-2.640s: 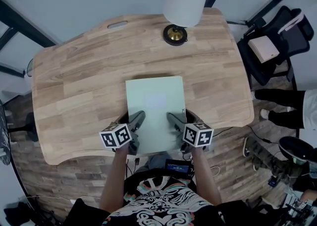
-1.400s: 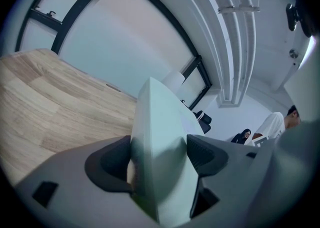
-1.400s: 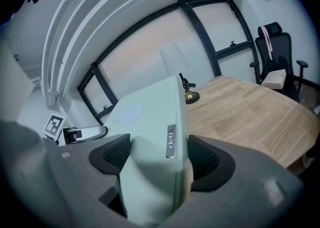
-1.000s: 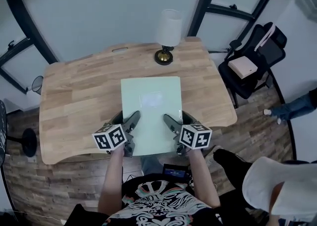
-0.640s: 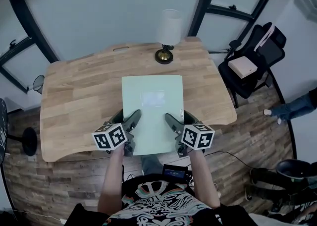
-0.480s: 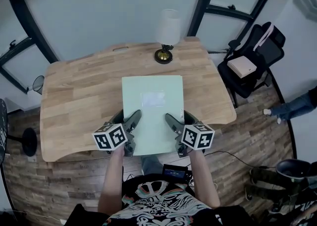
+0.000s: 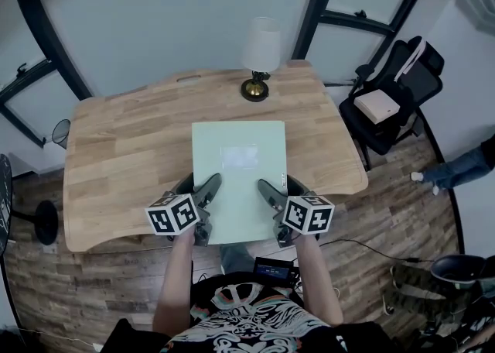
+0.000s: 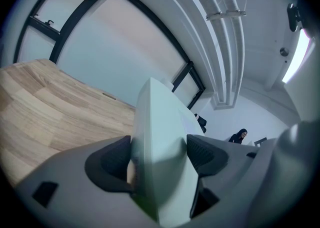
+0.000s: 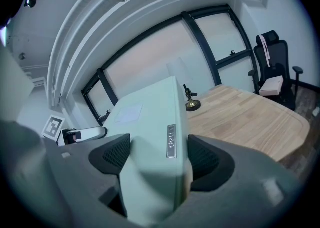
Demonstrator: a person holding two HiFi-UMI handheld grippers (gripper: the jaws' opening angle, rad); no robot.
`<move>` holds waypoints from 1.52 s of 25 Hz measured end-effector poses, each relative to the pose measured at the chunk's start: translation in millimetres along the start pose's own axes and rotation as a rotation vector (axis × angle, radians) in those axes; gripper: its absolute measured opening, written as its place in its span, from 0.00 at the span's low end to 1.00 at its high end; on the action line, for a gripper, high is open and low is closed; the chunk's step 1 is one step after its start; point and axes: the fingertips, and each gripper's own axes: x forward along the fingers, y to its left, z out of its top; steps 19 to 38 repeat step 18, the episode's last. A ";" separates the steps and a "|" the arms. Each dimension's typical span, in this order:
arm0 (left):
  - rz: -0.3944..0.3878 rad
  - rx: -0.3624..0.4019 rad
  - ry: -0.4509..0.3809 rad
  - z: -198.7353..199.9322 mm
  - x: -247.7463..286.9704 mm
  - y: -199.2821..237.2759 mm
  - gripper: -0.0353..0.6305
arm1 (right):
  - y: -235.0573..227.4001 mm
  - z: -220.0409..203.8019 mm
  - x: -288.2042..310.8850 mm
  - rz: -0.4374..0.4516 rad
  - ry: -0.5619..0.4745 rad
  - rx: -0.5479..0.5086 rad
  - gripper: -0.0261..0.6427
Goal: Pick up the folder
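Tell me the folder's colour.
The folder is pale mint green; the head view shows it best.

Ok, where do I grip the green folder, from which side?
Its near corners, from the person's side: the folder is thin, flat and wide, so a pinch on each side should steady it, as the left gripper and right gripper do.

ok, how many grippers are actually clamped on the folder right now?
2. The left gripper grips the pale green folder on its near-left edge, and the right gripper grips its near-right edge. Each gripper view shows the jaws closed on the folder.
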 end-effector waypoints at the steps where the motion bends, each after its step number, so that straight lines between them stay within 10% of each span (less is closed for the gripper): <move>1: 0.000 -0.001 -0.001 -0.2 -0.7 0.0 0.54 | 0.5 -0.3 -0.3 0.002 -0.001 0.001 0.56; 38: -0.004 -0.010 0.020 -15.3 7.0 -3.1 0.54 | -13.6 -10.0 -6.9 -0.005 0.006 0.035 0.56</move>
